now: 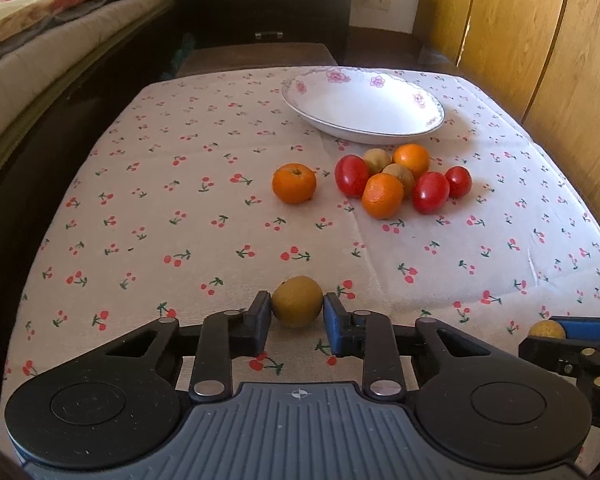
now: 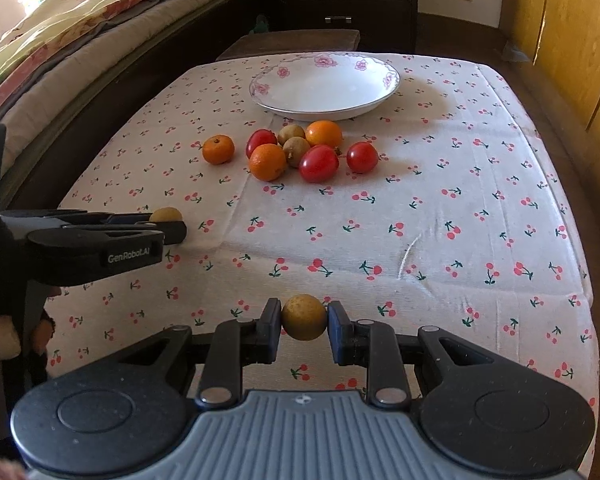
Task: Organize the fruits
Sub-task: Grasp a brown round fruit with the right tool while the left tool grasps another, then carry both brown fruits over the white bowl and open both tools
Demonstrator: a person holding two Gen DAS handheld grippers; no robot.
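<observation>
My left gripper (image 1: pixel 297 314) is shut on a brown-yellow round fruit (image 1: pixel 297 301) near the table's front. My right gripper (image 2: pixel 304 322) is shut on a second brown-yellow fruit (image 2: pixel 304 317), held just above the cloth. Each gripper shows in the other's view: the right one (image 1: pixel 556 334) at the right edge, the left one (image 2: pixel 172 226) at the left. A lone orange (image 1: pixel 294 183) lies mid-table. Beside it lies a cluster of oranges (image 1: pixel 382 196), red tomatoes (image 1: pixel 431 192) and brown fruits (image 1: pixel 377 159). A white flowered plate (image 1: pixel 432 98) stands empty behind them.
The table has a cherry-print cloth (image 1: pixel 180 208). A bed with folded blankets (image 1: pixel 40 48) runs along the left. A dark drawer unit (image 1: pixel 268 4) and a stool stand behind the table. Wooden wardrobe doors (image 1: pixel 540 40) are on the right.
</observation>
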